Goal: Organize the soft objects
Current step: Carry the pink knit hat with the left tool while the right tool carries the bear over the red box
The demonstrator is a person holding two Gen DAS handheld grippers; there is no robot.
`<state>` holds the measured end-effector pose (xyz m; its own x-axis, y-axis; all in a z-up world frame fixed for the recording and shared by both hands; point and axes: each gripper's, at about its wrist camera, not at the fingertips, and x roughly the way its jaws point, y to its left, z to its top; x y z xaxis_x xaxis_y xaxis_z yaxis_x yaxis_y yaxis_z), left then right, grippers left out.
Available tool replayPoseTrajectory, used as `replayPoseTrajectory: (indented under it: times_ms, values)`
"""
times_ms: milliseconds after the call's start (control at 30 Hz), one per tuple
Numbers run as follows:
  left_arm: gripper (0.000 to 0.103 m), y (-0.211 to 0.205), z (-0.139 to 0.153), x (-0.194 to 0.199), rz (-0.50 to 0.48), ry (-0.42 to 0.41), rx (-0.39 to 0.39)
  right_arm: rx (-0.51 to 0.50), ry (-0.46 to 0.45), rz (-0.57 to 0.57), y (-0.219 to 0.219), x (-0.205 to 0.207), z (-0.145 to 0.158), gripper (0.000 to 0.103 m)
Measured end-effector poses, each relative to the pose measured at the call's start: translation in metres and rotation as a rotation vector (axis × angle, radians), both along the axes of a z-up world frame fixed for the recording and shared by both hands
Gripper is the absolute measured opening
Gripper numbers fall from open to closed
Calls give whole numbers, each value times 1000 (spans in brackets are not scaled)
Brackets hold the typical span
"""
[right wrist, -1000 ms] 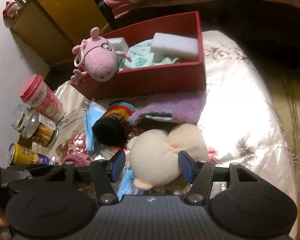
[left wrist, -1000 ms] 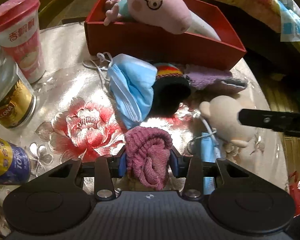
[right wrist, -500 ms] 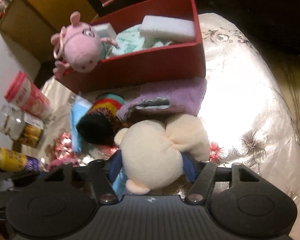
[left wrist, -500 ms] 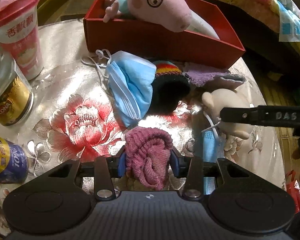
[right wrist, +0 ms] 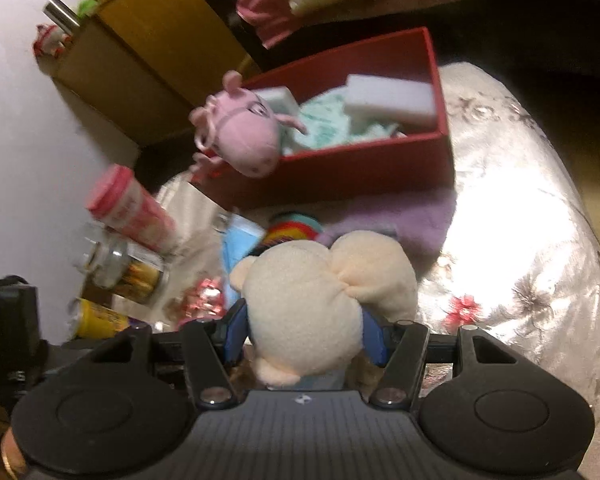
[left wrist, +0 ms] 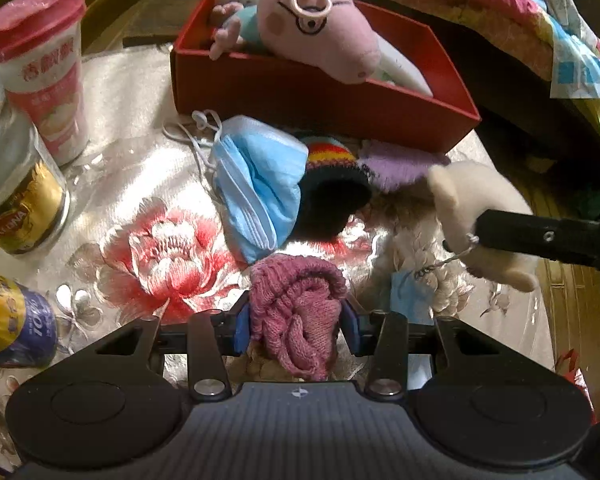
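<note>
Toys and soft things are lying all over the shiny flowered table (left wrist: 132, 168). The left gripper (left wrist: 296, 324) is pinching a pink knitted sock (left wrist: 296, 312) between its blue pads, low by the table. The right gripper (right wrist: 306, 334) has just been closing its jaws, and now its pads are squeezing a cream plush toy (right wrist: 320, 300) from both sides. In the left view, that plush toy (left wrist: 472, 208) is hanging a little above the table, off to the right.

A blue face mask (left wrist: 256, 184) is lying next to a black striped sock (left wrist: 332, 188), and a purple cloth (left wrist: 396, 164) is sitting just behind them. A red box (left wrist: 312, 92) is standing at the back. A pink pig toy (left wrist: 320, 40) is leaning over its edge. White sponges (right wrist: 388, 98) are resting inside the box.

A pink cup (left wrist: 40, 68), a glass jar (left wrist: 16, 184) and a yellow can (left wrist: 8, 324) are standing at the left.
</note>
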<state>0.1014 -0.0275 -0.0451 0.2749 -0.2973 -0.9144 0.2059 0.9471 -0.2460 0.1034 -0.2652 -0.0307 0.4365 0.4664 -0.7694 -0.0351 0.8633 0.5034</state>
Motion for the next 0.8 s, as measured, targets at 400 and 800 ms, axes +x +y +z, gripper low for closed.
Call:
replayPoseTrajectory:
  times_ms: [400,800]
  values:
    - [45,8,24,4,29,-66,-7,24,-76,-2,0,-3,25,34]
    - [45,-1,51,0,11,-187,43,41,-162,8,9,-8,51,34]
